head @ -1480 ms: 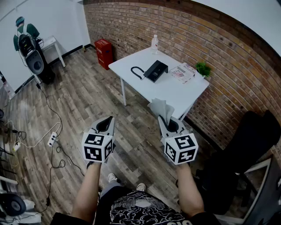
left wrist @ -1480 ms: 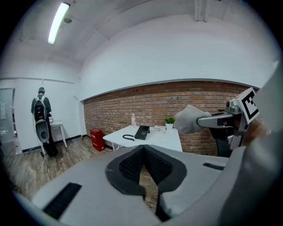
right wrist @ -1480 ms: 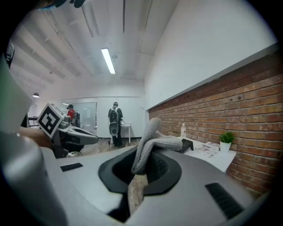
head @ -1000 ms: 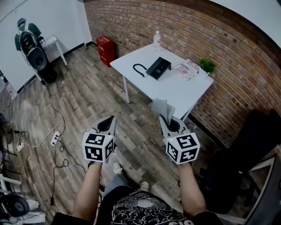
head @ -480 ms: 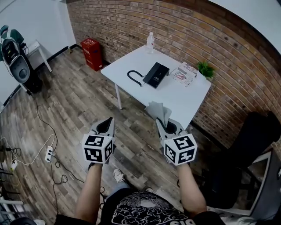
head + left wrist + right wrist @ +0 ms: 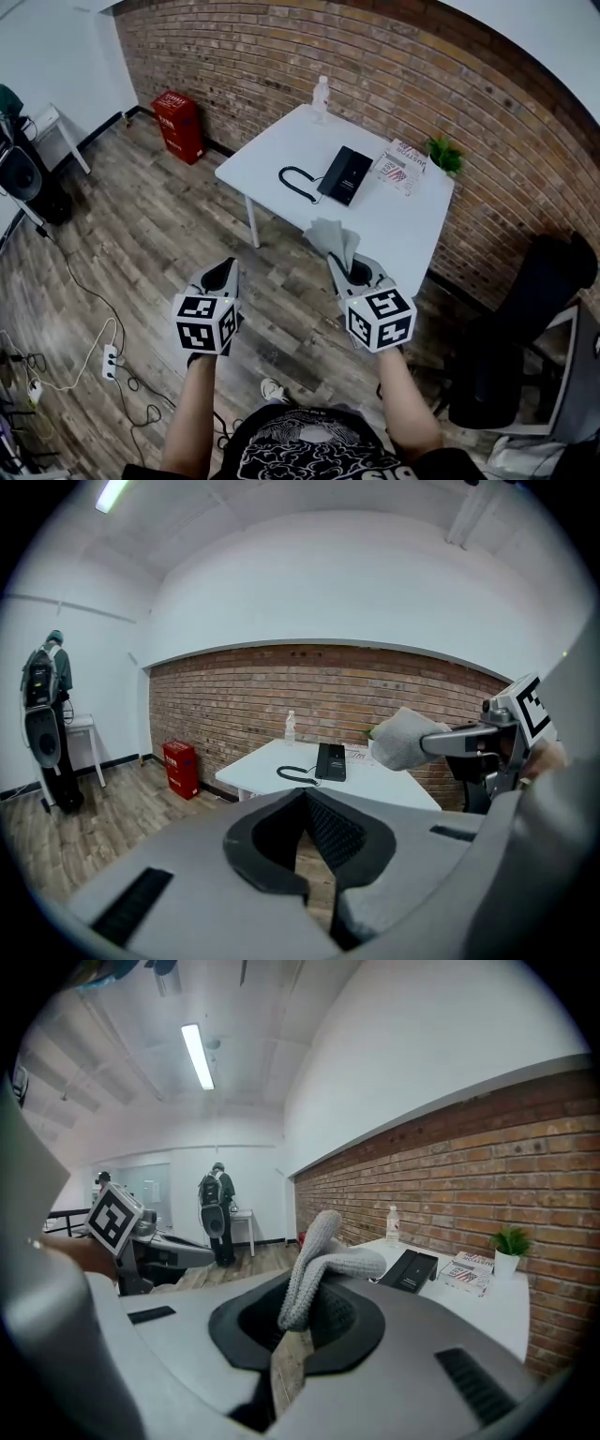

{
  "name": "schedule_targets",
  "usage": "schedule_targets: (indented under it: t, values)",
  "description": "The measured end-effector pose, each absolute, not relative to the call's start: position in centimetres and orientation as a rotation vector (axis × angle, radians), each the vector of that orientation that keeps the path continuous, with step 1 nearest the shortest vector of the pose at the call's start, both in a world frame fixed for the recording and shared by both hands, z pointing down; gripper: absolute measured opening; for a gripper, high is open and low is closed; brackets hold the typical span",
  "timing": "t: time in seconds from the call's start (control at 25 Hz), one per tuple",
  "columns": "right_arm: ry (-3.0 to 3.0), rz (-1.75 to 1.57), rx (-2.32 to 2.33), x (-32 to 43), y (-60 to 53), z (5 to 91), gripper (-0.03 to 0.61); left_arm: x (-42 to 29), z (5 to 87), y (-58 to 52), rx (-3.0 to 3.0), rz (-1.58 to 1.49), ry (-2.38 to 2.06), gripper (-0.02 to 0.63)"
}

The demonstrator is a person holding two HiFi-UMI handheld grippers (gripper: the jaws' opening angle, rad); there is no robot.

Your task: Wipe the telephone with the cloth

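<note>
Looks like an office room: brick wall, white table carrying a telephone, black office chair, plank floor.

left claw sitting closed, empty | telephone lying on table ahead | right claw pinching cloth, off right

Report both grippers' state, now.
Left gripper: shut, empty.
Right gripper: shut on the cloth.
</note>
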State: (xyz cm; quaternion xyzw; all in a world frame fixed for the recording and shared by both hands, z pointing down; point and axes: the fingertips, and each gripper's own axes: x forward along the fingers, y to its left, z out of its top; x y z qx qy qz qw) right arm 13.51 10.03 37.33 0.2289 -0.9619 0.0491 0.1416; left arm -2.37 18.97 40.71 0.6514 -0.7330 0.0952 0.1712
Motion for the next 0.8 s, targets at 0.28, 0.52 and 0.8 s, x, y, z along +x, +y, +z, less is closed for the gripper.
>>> schedule_targets:
  t: [0.28, 0.52, 0.8]
  values:
    - [-2.744, 0.146, 0.753, 11.0, 9.4, 37.6, 0.012, -5.6, 41.2, 17.9, 1.914, 0.257, -2.017, 0.006]
    - [-2.734, 0.145, 0.83, 10.8, 8.1, 37.6, 0.012, -5.9, 41.3, 16.0, 1.982, 0.292, -1.957, 0.006]
    - [-2.728, 0.156, 0.9, 10.8, 4.8, 38.0, 0.012, -5.7, 41.9, 12.3, 2.052, 0.335, -1.902, 0.006]
